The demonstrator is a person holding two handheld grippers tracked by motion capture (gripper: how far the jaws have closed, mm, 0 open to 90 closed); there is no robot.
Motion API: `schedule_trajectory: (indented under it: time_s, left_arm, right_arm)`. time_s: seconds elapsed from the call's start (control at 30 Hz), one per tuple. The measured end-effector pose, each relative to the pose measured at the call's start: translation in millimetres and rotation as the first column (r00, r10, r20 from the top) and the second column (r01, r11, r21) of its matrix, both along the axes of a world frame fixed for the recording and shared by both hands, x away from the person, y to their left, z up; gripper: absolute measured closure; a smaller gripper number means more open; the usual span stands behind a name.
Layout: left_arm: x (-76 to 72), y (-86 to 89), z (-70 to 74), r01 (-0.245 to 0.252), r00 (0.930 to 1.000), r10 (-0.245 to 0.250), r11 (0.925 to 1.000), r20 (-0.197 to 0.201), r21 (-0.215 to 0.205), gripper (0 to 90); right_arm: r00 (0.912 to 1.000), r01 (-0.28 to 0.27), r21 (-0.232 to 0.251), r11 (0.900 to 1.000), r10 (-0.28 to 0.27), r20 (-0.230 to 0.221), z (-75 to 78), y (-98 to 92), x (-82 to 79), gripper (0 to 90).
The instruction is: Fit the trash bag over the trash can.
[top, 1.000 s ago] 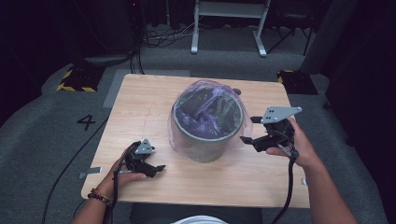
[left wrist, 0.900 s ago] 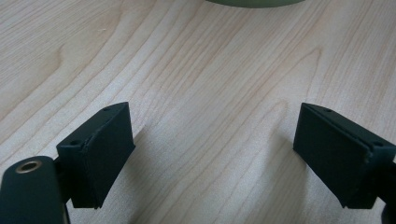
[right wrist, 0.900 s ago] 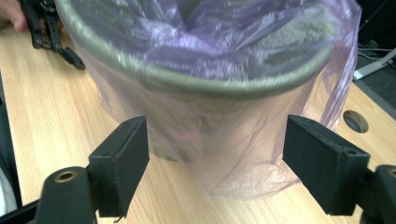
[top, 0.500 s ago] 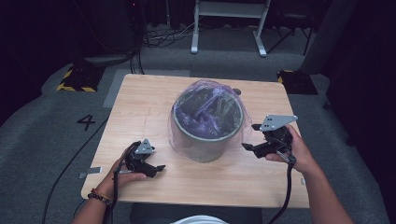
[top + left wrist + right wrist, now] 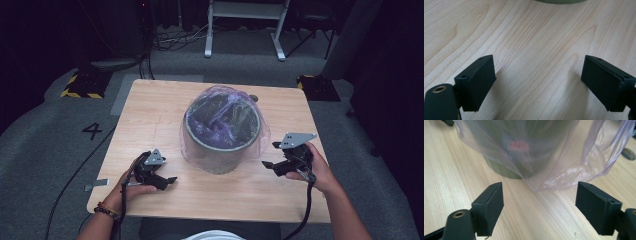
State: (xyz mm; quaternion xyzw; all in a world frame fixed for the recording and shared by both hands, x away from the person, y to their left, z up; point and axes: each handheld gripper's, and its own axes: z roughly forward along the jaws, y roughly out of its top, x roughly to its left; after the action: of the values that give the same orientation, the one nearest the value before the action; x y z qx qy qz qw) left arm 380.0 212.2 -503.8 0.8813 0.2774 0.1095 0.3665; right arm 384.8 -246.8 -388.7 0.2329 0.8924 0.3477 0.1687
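A grey-green round bin stands upright at the middle of the wooden table. A thin purple see-through bag lines it and hangs loosely over its rim and sides. My left gripper rests low at the bin's front left, open and holding nothing; in the left gripper view its jaws stand wide over bare wood, with the bin's base just ahead. My right gripper is open at the bin's right side. In the right gripper view the bag's hanging edge lies just beyond the jaws, apart from them.
A small round hole sits in the tabletop behind the bin. A white metal frame and cables lie on the floor beyond the table. Black-and-yellow striped blocks flank the far corners. Bare wood runs along the near edge.
My right gripper has dropped lower and come slightly toward the near edge, staying open. The left gripper, bin and bag have not moved.
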Motion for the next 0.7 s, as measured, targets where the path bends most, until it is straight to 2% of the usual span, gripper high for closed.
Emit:
schedule_trajectory:
  time_s: [0.17, 0.33, 0.7]
  left_arm:
    - [0.0, 0.0, 0.0, 0.0, 1.0, 0.0, 1.0, 0.0, 0.0, 12.0]
    - [0.0, 0.0, 0.0, 0.0, 1.0, 0.0, 1.0, 0.0, 0.0, 11.9]
    - [0.0, 0.0, 0.0, 0.0, 1.0, 0.0, 1.0, 0.0, 0.0, 11.9]
  right_arm:
    - [0.9999, 0.01, -0.004, 1.0, -0.01, -0.012, -10.9, -5.3, 0.2, 22.8]
    - [0.9992, 0.025, 0.019, 1.0, -0.024, -0.033, -21.1, -11.4, 0.4, 22.9]
    - [0.9971, 0.055, 0.01, 0.998, -0.055, -0.053, -36.5, -22.6, -0.4, 23.0]
